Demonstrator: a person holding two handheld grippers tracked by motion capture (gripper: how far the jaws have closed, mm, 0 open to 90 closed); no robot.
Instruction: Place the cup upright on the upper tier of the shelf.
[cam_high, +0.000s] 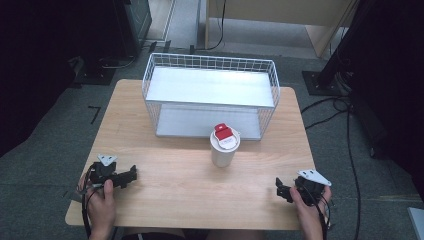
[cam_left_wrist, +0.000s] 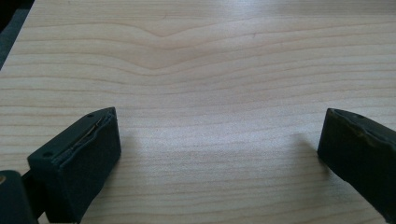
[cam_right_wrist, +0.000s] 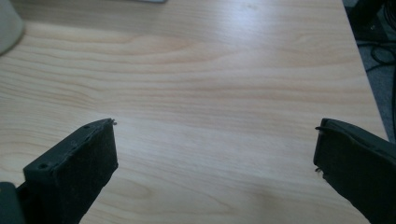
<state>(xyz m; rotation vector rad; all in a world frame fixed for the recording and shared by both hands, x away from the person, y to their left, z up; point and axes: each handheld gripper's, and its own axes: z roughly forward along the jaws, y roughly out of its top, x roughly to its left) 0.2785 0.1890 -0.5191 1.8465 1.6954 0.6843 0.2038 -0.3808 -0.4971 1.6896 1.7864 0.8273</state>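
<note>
A white cup (cam_high: 223, 151) stands upright near the middle of the wooden table (cam_high: 190, 185), with a red and white object (cam_high: 223, 133) sticking out of its top. My left gripper (cam_high: 133, 173) rests low at the table's front left, held by a hand, jaws pointing right. In the left gripper view it (cam_left_wrist: 217, 140) is open over bare wood. My right gripper (cam_high: 280, 188) sits at the front right, jaws pointing left. The right gripper view has it (cam_right_wrist: 215, 144) open with nothing between the jaws, and the cup's base (cam_right_wrist: 9, 25) at the top left.
A white wire basket shelf (cam_high: 210, 95) with two levels stands at the back of the table, just behind the cup. Dark equipment and cables (cam_high: 345, 115) lie on the floor to the right. Bare wood stretches between the two grippers.
</note>
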